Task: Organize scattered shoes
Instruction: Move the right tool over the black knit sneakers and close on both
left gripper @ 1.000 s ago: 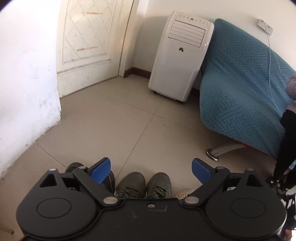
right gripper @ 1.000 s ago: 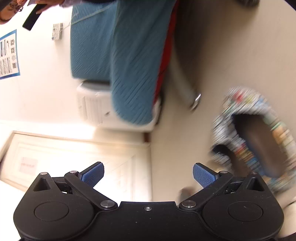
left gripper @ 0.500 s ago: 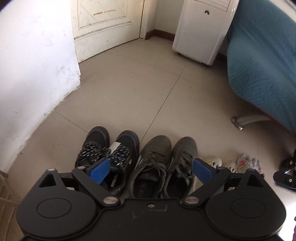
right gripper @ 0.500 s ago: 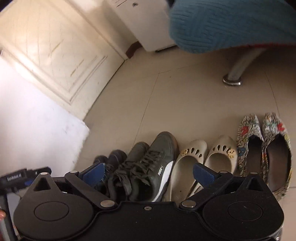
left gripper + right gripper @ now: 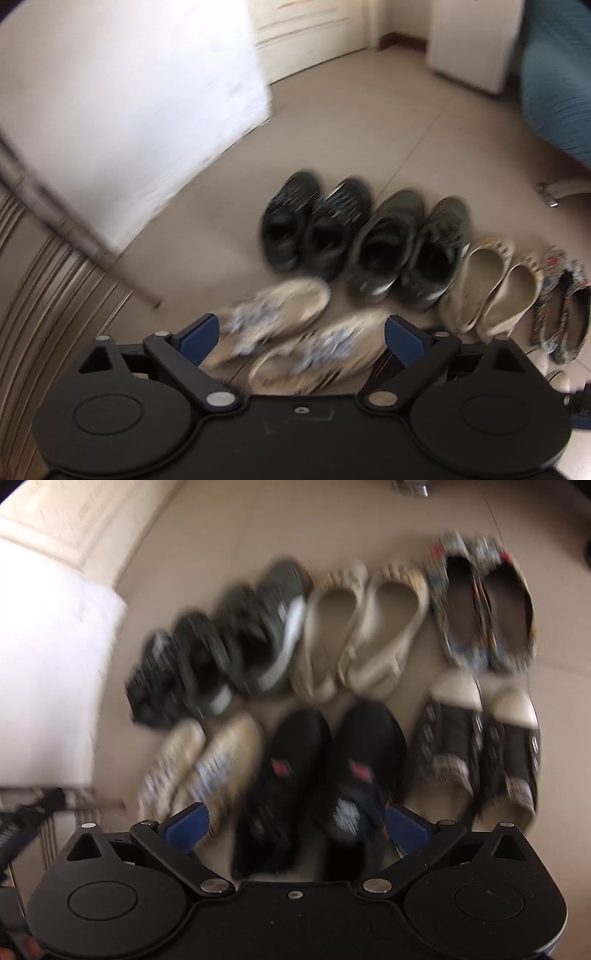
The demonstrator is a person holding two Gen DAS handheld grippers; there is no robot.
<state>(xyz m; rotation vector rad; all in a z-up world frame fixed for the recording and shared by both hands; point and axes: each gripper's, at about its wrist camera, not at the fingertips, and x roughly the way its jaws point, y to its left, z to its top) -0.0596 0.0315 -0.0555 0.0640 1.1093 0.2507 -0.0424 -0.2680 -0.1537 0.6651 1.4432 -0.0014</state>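
While both frames are coming out pretty blurry, the left gripper is hanging with its blue fingers spread wide apart and gripping nothing, right over the cream sneakers on the tiled floor. Just beyond the cream sneakers, the black sneakers are sitting toes-away, with the olive sneakers, beige flats and patterned flats lining up beside them toward the right. The right gripper is also gaping open and empty, hovering above the black red-logo shoes, which are sitting just right of the cream sneakers, and the brown slip-ons are sitting one spot further right.
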